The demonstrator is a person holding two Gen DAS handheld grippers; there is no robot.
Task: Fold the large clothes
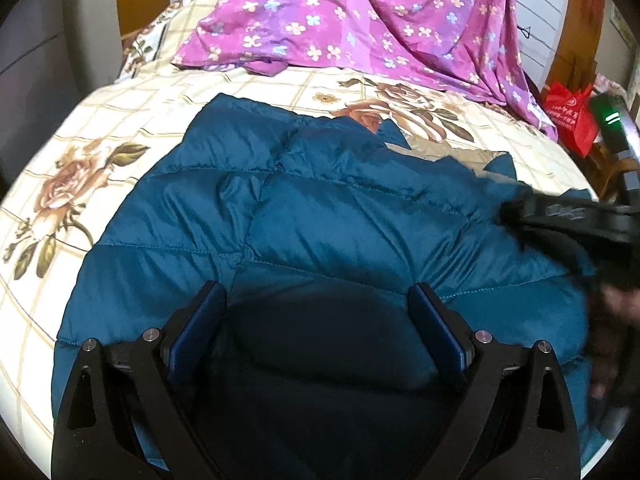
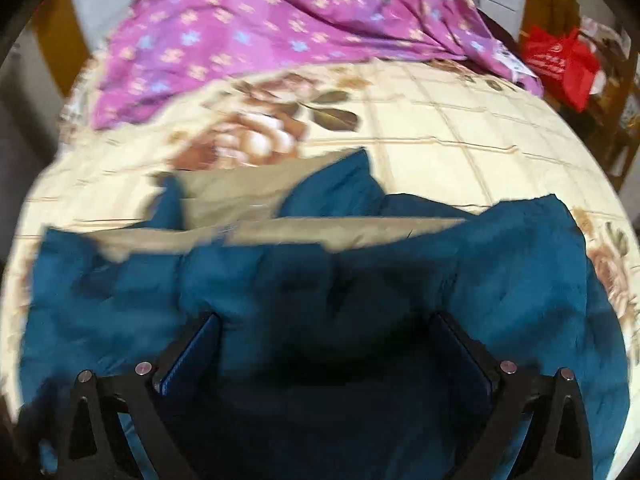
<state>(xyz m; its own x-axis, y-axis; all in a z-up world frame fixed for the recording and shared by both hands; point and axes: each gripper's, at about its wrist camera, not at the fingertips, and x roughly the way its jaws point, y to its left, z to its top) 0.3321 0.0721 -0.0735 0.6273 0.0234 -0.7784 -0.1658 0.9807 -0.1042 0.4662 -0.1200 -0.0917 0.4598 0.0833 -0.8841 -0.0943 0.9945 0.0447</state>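
Teal quilted jacket (image 1: 320, 216) spread flat mid-bed on the floral bedspread (image 1: 120, 128), beige lining (image 2: 256, 200) showing. Left tool (image 1: 318, 304) released, fingers wide apart above the jacket. Right tool (image 2: 324, 334) likewise released. Purple flowered cloth (image 1: 360, 20) heaped toward the far edge.

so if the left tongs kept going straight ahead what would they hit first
Most likely the blue puffer jacket: the open left tongs point straight over it, with quilted fabric filling the gap. Depth is hard to judge.
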